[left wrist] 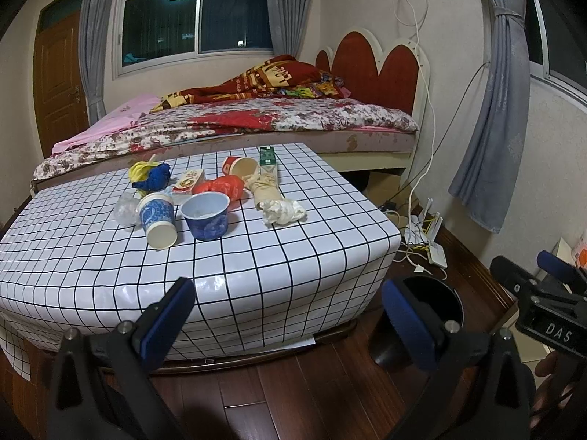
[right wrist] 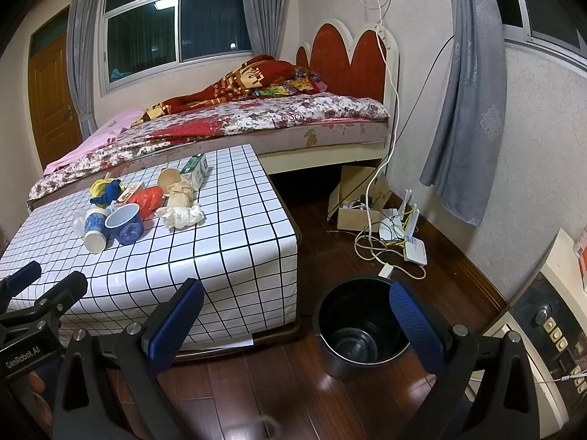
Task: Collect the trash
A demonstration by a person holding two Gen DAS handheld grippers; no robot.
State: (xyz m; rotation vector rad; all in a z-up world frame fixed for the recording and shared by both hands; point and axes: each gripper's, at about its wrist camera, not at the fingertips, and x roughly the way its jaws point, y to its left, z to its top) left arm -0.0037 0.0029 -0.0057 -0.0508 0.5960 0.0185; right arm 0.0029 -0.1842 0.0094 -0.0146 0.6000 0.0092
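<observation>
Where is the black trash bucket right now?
The black trash bucket stands on the wooden floor right of the checkered table, low centre in the right wrist view, apparently empty.

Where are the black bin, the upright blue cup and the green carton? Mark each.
black bin [right wrist: 332, 299]: right wrist view, on its left rim.
upright blue cup [left wrist: 206, 225]: left wrist view, on its outer wall.
green carton [left wrist: 266, 157]: left wrist view, on its top face.
</observation>
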